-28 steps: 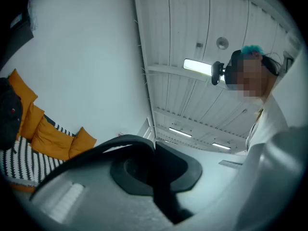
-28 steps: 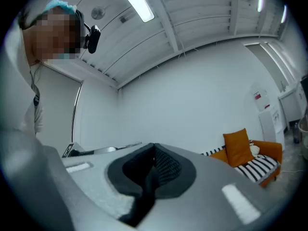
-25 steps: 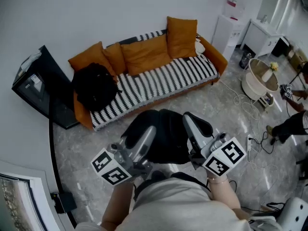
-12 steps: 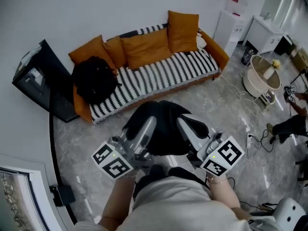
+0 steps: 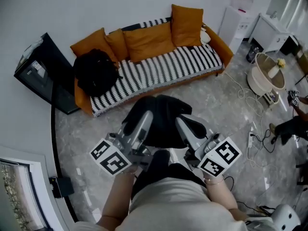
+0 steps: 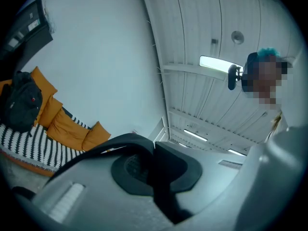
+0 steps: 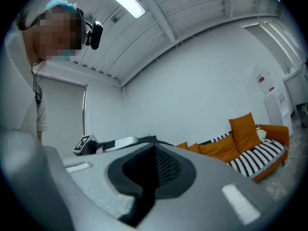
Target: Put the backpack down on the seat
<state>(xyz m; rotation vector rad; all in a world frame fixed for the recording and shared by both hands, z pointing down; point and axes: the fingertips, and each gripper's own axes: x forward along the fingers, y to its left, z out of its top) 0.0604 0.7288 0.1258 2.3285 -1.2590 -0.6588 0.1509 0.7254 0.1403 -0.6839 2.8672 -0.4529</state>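
Observation:
A black backpack [image 5: 161, 121] hangs in front of me over the floor, short of the sofa. My left gripper [image 5: 146, 117] and right gripper [image 5: 179, 124] reach into it from either side. The left gripper [image 6: 154, 158] is shut on a thin black strap [image 6: 120, 141] that arcs over its jaws. The right gripper [image 7: 153, 165] is shut too, with a black strap edge [image 7: 142, 139] at its tips. The seat is an orange sofa [image 5: 163, 73] with a black-and-white striped cover and orange cushions. A second black backpack [image 5: 95, 78] sits on its left end.
A black flat panel [image 5: 41, 78] leans on the wall left of the sofa. To the right stand a white dispenser [image 5: 236, 20], a round white tub [image 5: 267, 78] and loose cables [image 5: 243, 105] on the grey floor. A person's leg [image 5: 293, 124] shows at the right edge.
Both grippers and the held backpack have shifted slightly towards the sofa. Neither grip has changed.

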